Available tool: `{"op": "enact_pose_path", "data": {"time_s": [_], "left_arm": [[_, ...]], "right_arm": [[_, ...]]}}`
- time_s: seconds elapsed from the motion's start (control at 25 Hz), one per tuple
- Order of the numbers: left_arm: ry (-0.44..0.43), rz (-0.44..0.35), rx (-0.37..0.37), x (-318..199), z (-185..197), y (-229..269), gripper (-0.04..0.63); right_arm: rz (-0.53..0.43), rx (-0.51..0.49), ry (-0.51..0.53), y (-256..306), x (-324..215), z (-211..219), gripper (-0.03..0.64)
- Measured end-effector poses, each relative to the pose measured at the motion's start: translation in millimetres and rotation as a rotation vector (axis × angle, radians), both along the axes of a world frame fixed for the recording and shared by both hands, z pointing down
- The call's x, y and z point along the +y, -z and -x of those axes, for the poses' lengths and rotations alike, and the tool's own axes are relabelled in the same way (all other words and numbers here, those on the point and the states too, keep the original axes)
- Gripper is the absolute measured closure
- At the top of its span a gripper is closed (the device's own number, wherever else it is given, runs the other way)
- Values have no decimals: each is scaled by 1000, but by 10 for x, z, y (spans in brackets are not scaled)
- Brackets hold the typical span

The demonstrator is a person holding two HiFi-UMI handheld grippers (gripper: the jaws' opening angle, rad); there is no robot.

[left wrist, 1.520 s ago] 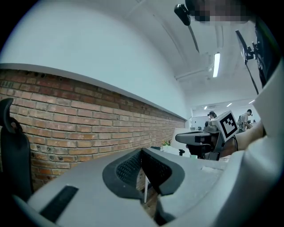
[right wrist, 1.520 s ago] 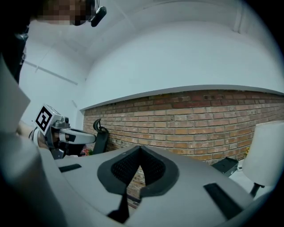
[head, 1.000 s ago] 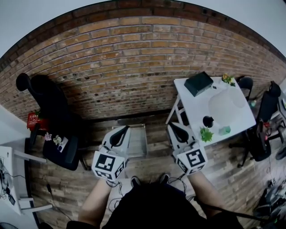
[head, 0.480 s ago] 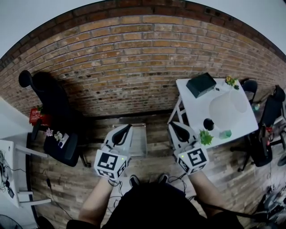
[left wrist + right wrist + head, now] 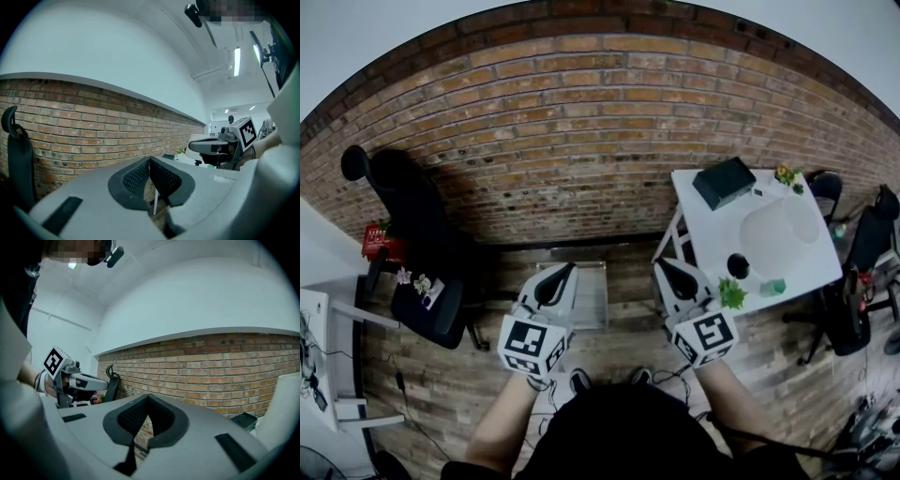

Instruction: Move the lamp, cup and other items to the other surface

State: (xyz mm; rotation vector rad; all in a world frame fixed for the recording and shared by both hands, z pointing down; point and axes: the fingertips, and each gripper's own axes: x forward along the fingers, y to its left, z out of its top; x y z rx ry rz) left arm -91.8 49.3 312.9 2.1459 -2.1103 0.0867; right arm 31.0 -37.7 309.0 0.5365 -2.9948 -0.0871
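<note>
A white table [image 5: 717,234] stands at the right against the brick wall. On it are a white lamp shade [image 5: 778,228], a black cup [image 5: 738,264], a green plant [image 5: 732,293], a small teal item [image 5: 773,286], a black box [image 5: 722,181] and a little flowering plant [image 5: 786,174]. My right gripper [image 5: 661,265] is shut and empty, held in the air just left of that table. My left gripper [image 5: 570,268] is also shut and empty, level with it further left. In the right gripper view the lamp shade [image 5: 287,404] fills the right edge, beside the shut right gripper [image 5: 148,400]. The left gripper [image 5: 149,161] points at the brick wall.
A small see-through side table [image 5: 592,298] stands on the wood floor between the grippers. A black office chair [image 5: 412,220] with small items on its seat is at the left, a white desk [image 5: 319,361] beyond it. More chairs [image 5: 853,281] crowd the right of the white table.
The head view has drifted slightly, so the white table sits a little further right. Both grippers stay shut and almost where they were.
</note>
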Motion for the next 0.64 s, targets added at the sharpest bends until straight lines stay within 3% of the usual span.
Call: {"op": "enact_pose_path", "data": {"time_s": [0.64], "left_arm": [[-27, -4, 13, 118, 230, -12, 588]], "right_arm": [[-7, 0, -28, 19, 163, 216, 614]]}}
